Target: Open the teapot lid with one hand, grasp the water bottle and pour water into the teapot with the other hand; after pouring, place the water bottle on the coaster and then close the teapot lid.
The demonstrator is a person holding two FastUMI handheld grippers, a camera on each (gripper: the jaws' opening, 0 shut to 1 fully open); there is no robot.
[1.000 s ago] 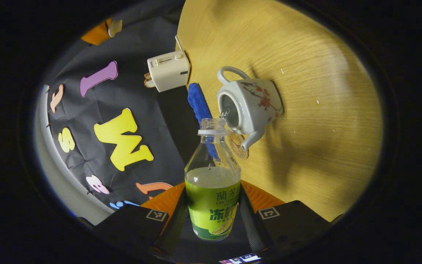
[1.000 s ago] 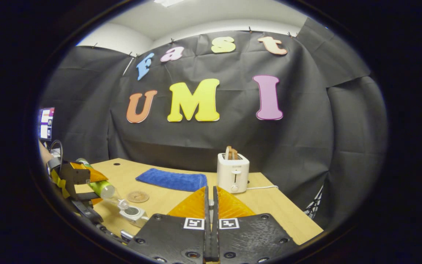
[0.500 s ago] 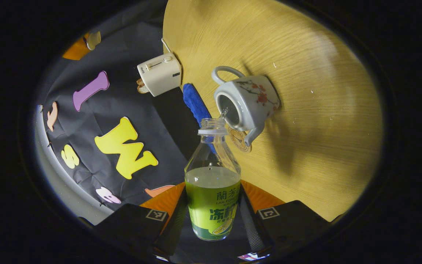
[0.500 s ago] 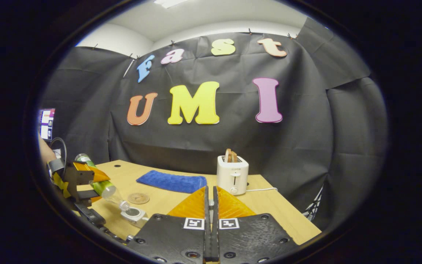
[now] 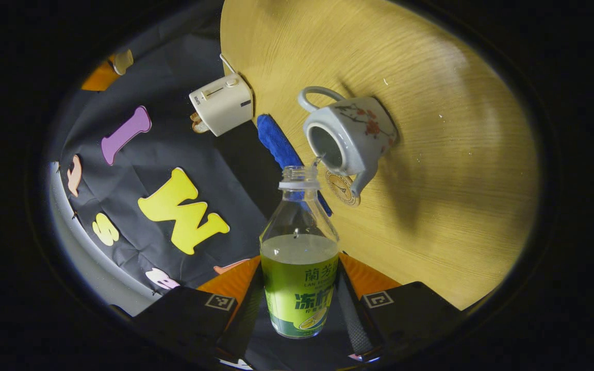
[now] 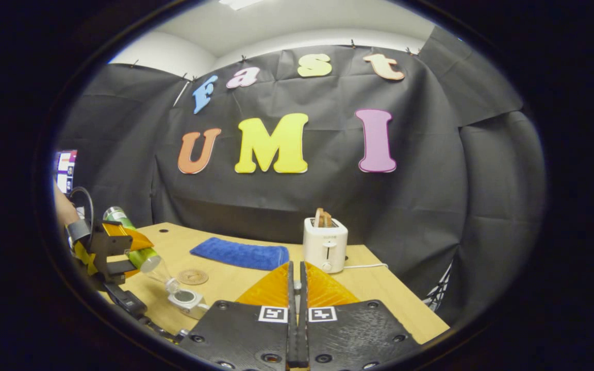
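A clear water bottle (image 5: 299, 278) with a green label sits in my left gripper (image 5: 299, 301), whose fingers press both its sides. It is tilted mouth-down over the open white flowered teapot (image 5: 351, 136), and a thin stream of water runs in. The round coaster (image 5: 342, 188) lies by the spout. In the right gripper view the bottle (image 6: 142, 255) slants down to the teapot (image 6: 187, 299), near the coaster (image 6: 193, 276). My right gripper (image 6: 297, 273) is shut and raised above the table. Far off in the left gripper view, the pale teapot lid (image 5: 120, 61) shows at its fingers.
A white toaster (image 6: 325, 245) with toast stands at the back of the wooden table (image 6: 379, 293), its cord trailing right. A folded blue cloth (image 6: 240, 253) lies behind the coaster. A person's arm holds the left gripper at the far left.
The bottle's base has risen a little, so it tilts more steeply over the teapot. Water keeps running in. The right gripper has hardly moved.
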